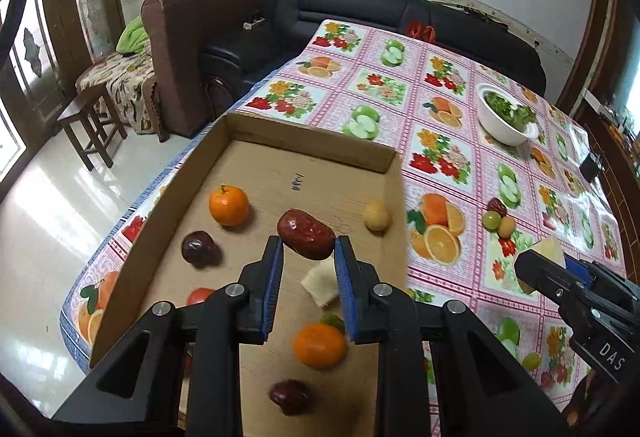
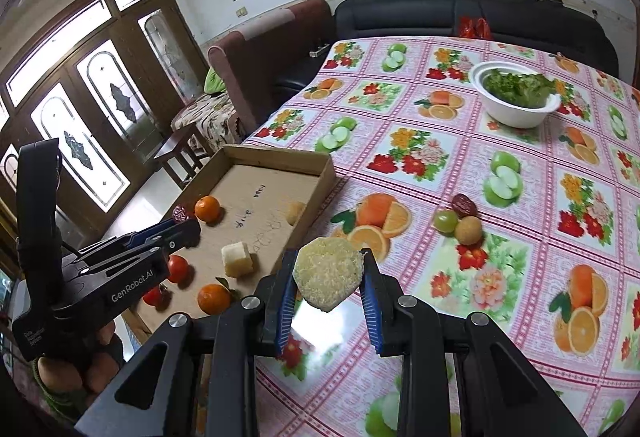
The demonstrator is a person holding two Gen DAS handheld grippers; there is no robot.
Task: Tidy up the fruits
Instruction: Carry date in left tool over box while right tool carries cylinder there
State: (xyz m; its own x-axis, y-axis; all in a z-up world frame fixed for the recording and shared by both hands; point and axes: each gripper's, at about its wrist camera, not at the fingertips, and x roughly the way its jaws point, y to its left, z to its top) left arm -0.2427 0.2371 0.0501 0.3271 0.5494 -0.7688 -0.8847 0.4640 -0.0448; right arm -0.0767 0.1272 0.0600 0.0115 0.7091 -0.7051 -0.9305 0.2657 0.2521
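The left gripper [image 1: 309, 252] is gripping a red jujube [image 1: 306, 239] between its blue pads, holding it above the cardboard tray [image 1: 308, 146]; the jujube's long axis is running from upper left to lower right in the left wrist view. The right gripper [image 2: 329, 289] is clamping a pale yellow fruit slice [image 2: 328, 270] over the fruit-print tablecloth [image 2: 516, 273], just right of the tray's near corner, its flat cut face turned toward the camera and its narrow end pointing down. In the tray are lying two mandarins [image 1: 228, 205] [image 1: 319, 345], two dark red jujubes [image 1: 199, 248] [image 1: 289, 395], one pale fruit chunk [image 2: 237, 258], one small yellowish round fruit [image 1: 376, 215], and two small red fruits [image 2: 177, 268] [image 2: 154, 295], the latter partly hidden behind the left gripper's body; something green beside the near mandarin is hard to make out. Farther off on the cloth, three loose pieces are sitting bunched together: one green grape [image 2: 445, 220], one tan round fruit [image 2: 468, 230] and one jujube [image 2: 464, 205]. Beyond them one white bowl [image 2: 516, 116] of leafy greens is standing.
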